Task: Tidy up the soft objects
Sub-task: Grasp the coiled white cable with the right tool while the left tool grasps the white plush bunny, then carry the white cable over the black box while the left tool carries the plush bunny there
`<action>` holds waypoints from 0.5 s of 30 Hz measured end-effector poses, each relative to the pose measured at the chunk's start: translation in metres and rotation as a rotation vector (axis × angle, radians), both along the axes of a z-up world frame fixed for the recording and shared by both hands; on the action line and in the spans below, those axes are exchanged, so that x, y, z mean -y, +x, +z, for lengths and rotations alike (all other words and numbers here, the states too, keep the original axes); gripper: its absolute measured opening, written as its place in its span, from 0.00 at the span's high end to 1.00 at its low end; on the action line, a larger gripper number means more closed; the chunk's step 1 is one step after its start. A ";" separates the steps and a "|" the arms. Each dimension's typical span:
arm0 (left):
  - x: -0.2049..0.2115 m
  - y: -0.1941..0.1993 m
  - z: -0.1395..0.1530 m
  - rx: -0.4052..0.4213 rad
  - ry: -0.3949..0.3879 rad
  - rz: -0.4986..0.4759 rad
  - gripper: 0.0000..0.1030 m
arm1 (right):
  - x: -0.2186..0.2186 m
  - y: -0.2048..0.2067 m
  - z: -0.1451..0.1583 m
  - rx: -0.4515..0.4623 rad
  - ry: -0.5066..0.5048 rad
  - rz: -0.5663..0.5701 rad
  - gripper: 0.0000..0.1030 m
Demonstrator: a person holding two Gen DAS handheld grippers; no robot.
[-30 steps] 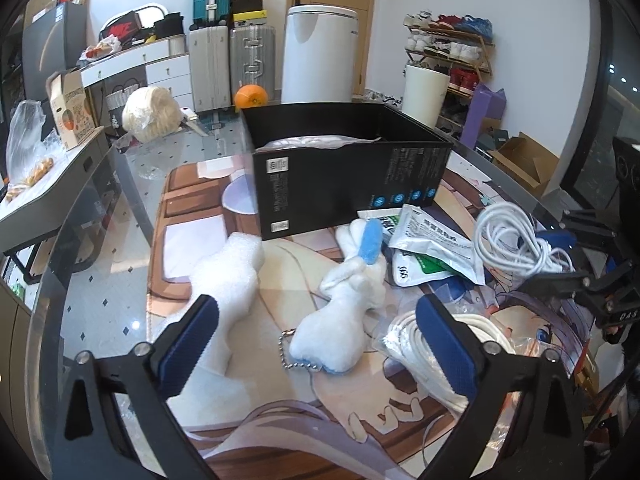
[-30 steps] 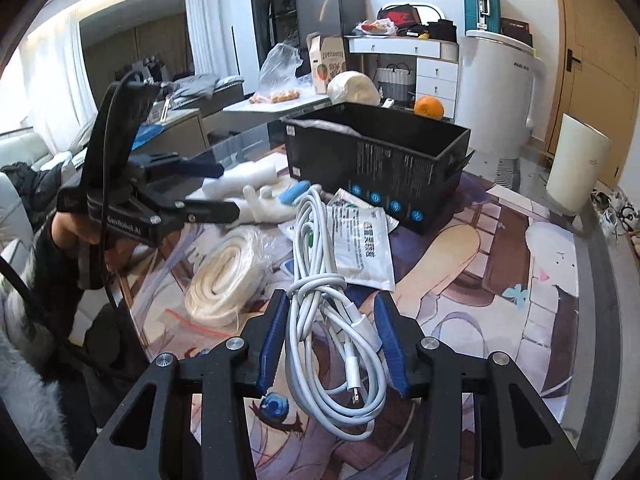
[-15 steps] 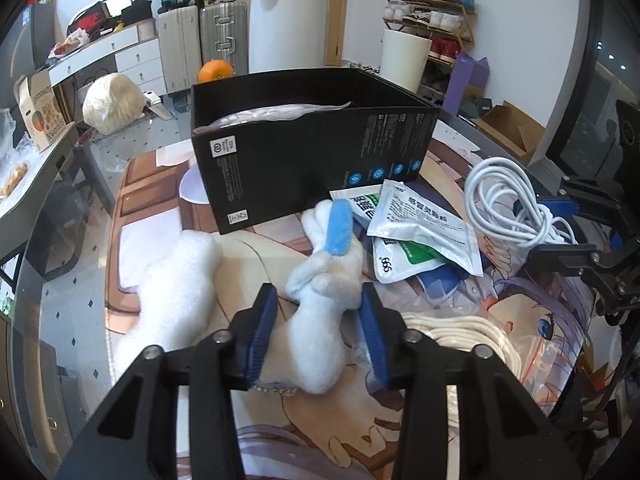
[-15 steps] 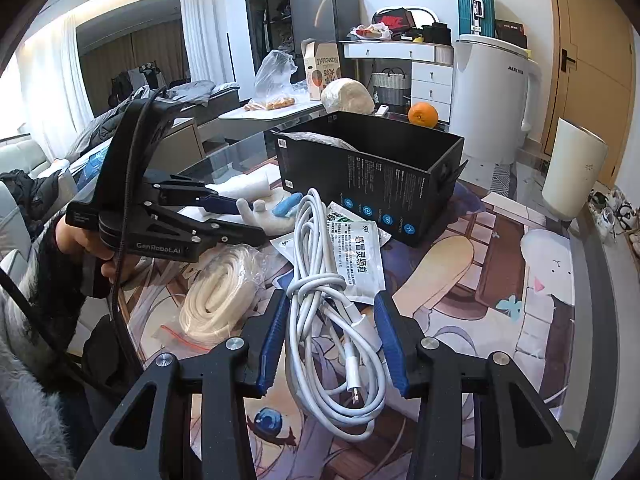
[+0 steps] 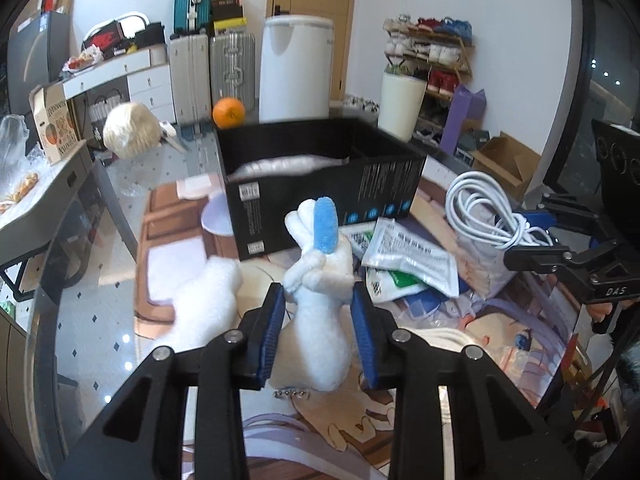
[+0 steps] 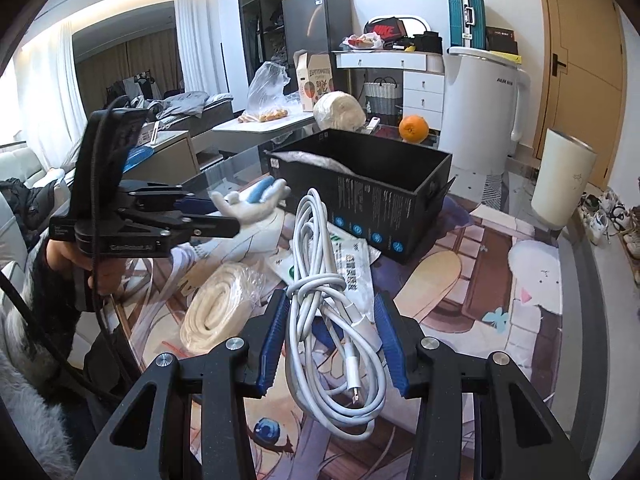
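Observation:
A white plush rabbit with a blue ear [image 5: 320, 320] stands upright between the blue pads of my left gripper [image 5: 318, 296]. The jaws are closing and the pads press its body; in the right wrist view the rabbit [image 6: 248, 208] hangs clear of the mat. A second white plush [image 5: 208, 300] lies on the mat to its left. An open black box [image 5: 320, 200] behind them holds a white bag [image 5: 288, 164]. My right gripper [image 6: 332, 304] is shut on a bundled white cable [image 6: 320, 248], held above the table.
White packets [image 5: 408, 252] lie in front of the box. A coiled white rope in a plastic bag [image 6: 216, 308] sits on the printed mat. An orange [image 5: 228, 112] and a cream ball [image 5: 130, 136] rest behind the box. The glass table's edge runs along the left.
My left gripper moved in over the rabbit, its wide jaws closed around it, and the rabbit rose upright off the mat. The right gripper kept hold of the cable.

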State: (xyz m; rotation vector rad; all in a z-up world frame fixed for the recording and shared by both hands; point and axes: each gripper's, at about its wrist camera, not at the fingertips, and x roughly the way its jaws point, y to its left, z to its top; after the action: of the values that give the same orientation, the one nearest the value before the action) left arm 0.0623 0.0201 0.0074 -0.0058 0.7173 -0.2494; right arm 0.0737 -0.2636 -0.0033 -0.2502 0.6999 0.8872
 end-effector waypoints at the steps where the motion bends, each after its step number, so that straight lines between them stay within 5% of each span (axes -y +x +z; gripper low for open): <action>1: 0.000 -0.002 0.004 0.014 -0.003 0.000 0.69 | 0.000 0.000 0.002 0.004 0.001 -0.005 0.57; 15: -0.009 -0.001 0.034 0.118 -0.010 0.036 0.69 | -0.006 0.012 0.032 0.056 0.028 -0.054 0.57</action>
State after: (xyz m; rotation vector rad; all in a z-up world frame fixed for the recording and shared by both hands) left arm 0.0614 0.0290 0.0415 -0.0138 0.5977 -0.2171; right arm 0.0854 -0.2574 0.0284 -0.2298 0.6395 0.8352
